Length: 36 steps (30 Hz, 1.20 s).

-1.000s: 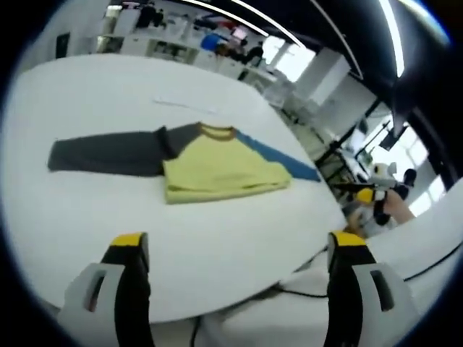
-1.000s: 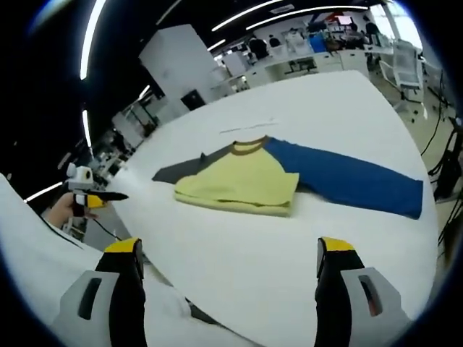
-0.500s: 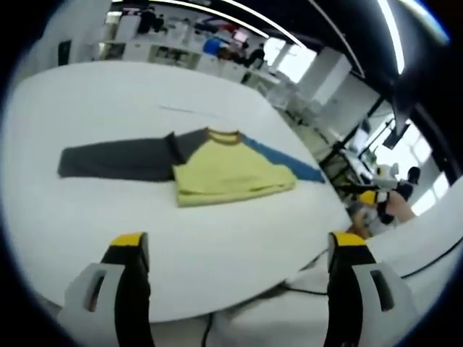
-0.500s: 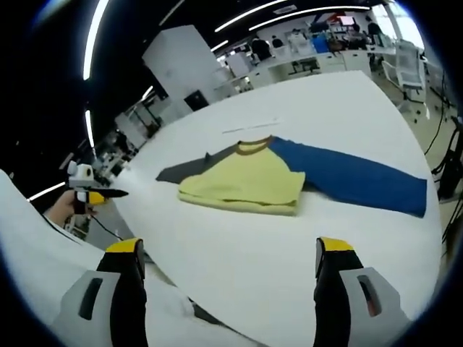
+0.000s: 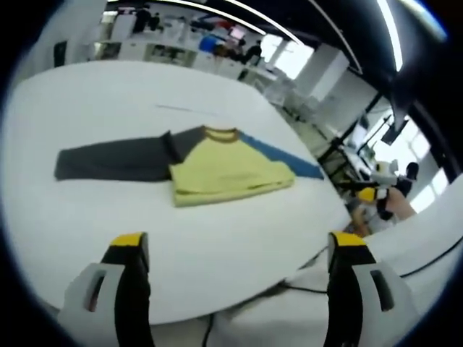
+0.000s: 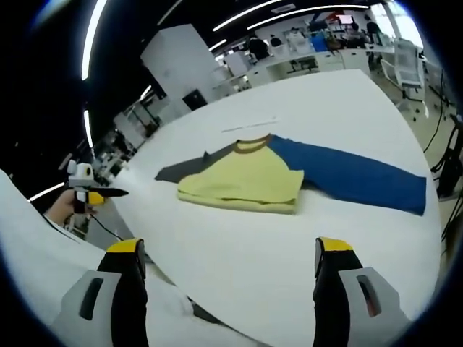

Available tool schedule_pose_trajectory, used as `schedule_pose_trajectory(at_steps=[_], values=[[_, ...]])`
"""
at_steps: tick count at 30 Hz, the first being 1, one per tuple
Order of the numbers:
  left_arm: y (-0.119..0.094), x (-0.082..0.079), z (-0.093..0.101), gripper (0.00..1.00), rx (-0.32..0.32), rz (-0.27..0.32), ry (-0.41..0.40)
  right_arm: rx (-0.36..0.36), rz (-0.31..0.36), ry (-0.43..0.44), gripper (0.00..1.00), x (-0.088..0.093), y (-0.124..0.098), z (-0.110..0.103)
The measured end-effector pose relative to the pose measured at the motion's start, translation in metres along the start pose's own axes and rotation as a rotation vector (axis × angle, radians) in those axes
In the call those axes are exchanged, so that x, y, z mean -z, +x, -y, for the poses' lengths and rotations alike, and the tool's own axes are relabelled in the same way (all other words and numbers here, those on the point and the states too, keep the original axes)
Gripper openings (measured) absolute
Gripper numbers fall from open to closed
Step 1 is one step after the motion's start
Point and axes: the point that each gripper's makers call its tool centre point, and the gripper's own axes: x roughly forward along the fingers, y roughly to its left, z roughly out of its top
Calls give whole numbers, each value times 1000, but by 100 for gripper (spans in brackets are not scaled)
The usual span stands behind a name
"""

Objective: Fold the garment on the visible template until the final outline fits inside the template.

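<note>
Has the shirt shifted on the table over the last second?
No. The shirt keeps its place on the white table: collar just below the thin strip, sleeves spread alike. The small framing shifts come from the cameras moving.

white table | ceiling light strips | office chair

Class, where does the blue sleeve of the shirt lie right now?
In the right gripper view, the blue sleeve lies flat on the white table, stretching right from the folded yellow body, beyond the open right gripper.
</note>
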Motion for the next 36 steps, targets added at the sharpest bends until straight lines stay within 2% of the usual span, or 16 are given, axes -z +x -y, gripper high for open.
schedule_pose_trajectory(at_steps=[10,19,25,32,36], values=[[8,-3,-1,98,12,-13,-6,16,-1,19,94,0,3,6],[23,-5,-6,87,15,-12,-25,34,5,45,83,0,11,17],[35,-4,-11,83,7,-15,-36,48,4,27,75,-3,21,23],[44,-1,-20,78,-14,-23,-53,53,7,35,69,-4,31,29],[50,1,-25,75,-37,-31,-56,87,30,17,61,-8,36,38]])
